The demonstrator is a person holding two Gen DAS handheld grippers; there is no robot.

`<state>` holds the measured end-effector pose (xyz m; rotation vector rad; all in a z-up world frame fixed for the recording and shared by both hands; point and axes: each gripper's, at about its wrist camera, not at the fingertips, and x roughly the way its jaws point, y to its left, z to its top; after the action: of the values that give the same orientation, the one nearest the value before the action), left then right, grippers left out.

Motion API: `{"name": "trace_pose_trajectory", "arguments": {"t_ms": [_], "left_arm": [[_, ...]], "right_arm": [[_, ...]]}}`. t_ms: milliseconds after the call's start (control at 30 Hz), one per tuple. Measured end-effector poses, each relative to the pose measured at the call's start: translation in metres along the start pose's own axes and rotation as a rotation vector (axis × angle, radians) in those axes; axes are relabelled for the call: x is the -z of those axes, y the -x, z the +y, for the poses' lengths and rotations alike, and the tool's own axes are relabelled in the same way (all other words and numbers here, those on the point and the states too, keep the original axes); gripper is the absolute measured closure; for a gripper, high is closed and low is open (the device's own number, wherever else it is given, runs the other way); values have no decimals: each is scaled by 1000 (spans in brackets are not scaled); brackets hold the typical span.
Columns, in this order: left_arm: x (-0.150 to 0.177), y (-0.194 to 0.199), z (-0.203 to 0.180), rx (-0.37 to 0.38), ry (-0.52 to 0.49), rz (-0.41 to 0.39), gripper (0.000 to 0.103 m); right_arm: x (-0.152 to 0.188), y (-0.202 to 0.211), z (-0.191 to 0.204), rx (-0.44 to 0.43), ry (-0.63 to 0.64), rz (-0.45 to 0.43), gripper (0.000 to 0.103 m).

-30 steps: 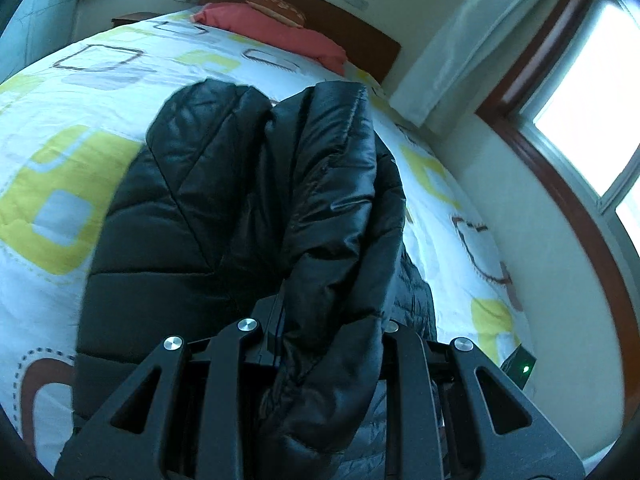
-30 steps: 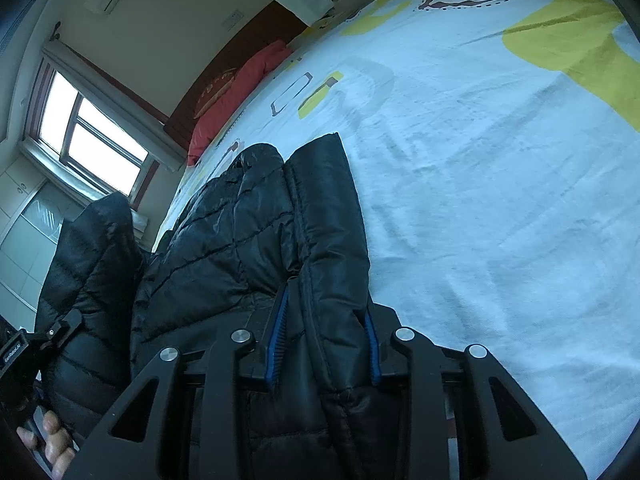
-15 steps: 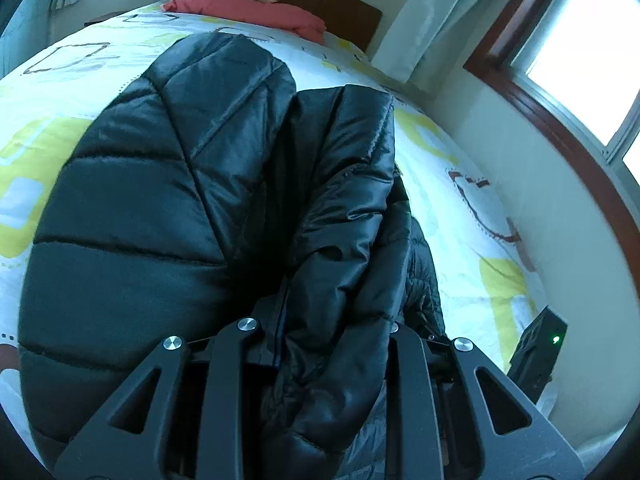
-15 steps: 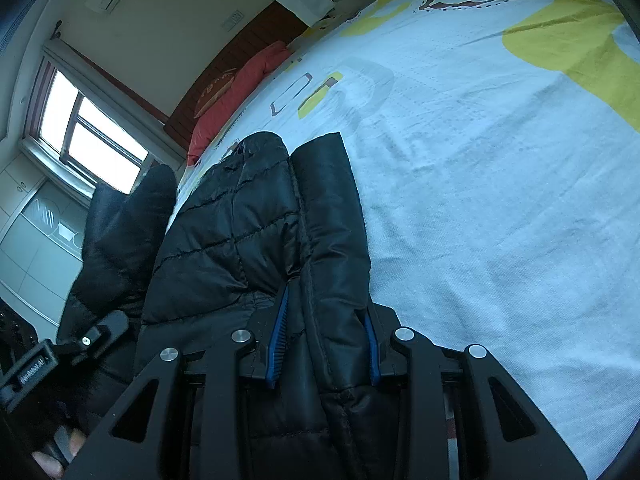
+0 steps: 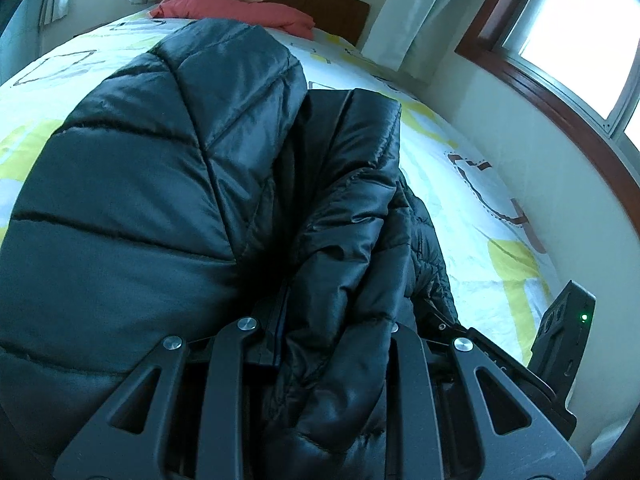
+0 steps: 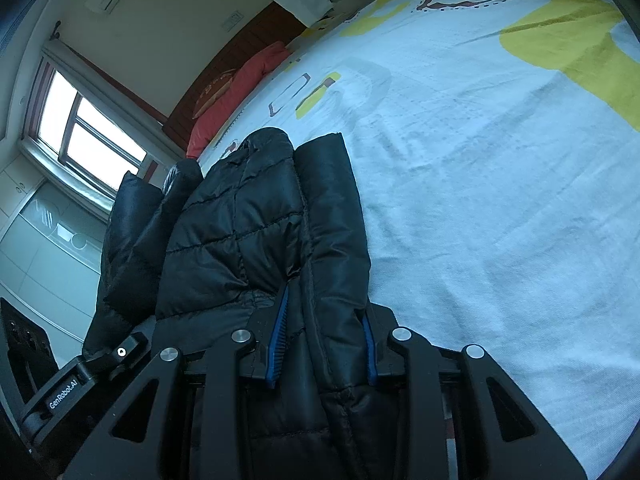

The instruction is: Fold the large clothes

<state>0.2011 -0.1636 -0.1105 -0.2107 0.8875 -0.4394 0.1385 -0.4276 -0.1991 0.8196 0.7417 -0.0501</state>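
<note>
a black quilted puffer jacket (image 5: pixel 168 184) is being folded over a bed (image 6: pixel 500 200) covered with a white sheet printed in yellow and brown shapes. in the left wrist view, the left gripper (image 5: pixel 324 344) pinches a thick bunch of the jacket's edge between its two black fingers, and the padded body balloons up on the left of the frame, lifted off the sheet. in the right wrist view, the right gripper (image 6: pixel 322 344) is clamped on another stretch of the same jacket, its blue-lined pads (image 6: pixel 277 344) pressed against the fabric; the rest of the jacket drapes away toward the far side of the bed. red pillows (image 5: pixel 240 10) and a dark wooden headboard (image 5: pixel 320 0) sit at the far end, with bright windows (image 5: pixel 580 36) on the right wall. this looks like the middle of a fold, with one edge being carried across the jacket. the next move likely calls for both grippers to travel together, keeping the edge level, then lowering it flat onto the sheet before letting go.
</note>
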Motion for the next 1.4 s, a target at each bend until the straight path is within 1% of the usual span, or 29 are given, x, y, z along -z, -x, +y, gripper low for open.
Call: {"name": "trace_pose_trajectory", "arguments": {"t_ms": [133, 433, 600, 633, 667, 733, 833, 867, 1000, 1067, 1100, 1167, 1200, 1233, 1267, 1300, 1333, 1400], "left_arm": [[1, 2, 2, 7, 0, -1, 81], [2, 7, -5, 6, -44, 3, 80], [-2, 18, -15, 8, -59, 0, 71], [-4, 22, -18, 15, -65, -5, 64], [-4, 26, -21, 32, -67, -9, 54], [-6, 35, -26, 71, -58, -10, 46], [-8, 50, -30, 106, -49, -14, 41], [-8, 56, -31, 121, -44, -16, 40], [-17, 96, -21, 239, -2, -48, 38], [-23, 117, -10, 253, 11, -94, 35], [-27, 131, 0, 262, 27, -130, 34], [-33, 149, 19, 271, 59, -177, 33], [-37, 158, 36, 260, 83, -215, 31], [-41, 163, 49, 238, 102, -241, 26], [-43, 164, 70, 193, 134, -265, 24], [-43, 162, 83, 166, 162, -267, 24], [-43, 154, 106, 137, 217, -253, 24], [-39, 131, 145, 130, 338, -192, 24]], "right_arm": [[-1, 0, -3, -9, -14, 3, 73], [-4, 1, -8, -20, -29, 10, 71], [-5, 2, -7, -18, -29, 10, 71], [-5, 2, -7, -18, -28, 10, 71], [-5, 2, -7, -16, -27, 10, 71], [-5, 2, -6, -15, -26, 10, 71], [-5, 3, -6, -15, -26, 10, 71], [-5, 2, -6, -15, -26, 10, 71], [-5, 3, -6, -13, -24, 10, 71], [-5, 3, -6, -11, -23, 9, 71], [-5, 3, -6, -11, -21, 9, 71], [-5, 3, -6, -10, -20, 8, 71], [-5, 3, -6, -10, -21, 8, 71], [-5, 3, -5, -8, -21, 9, 71], [-5, 3, -6, -7, -20, 9, 71], [-6, 3, -5, -5, -18, 10, 71], [-6, 3, -5, -5, -18, 10, 71], [-6, 3, -5, 0, -14, 9, 70]]}}
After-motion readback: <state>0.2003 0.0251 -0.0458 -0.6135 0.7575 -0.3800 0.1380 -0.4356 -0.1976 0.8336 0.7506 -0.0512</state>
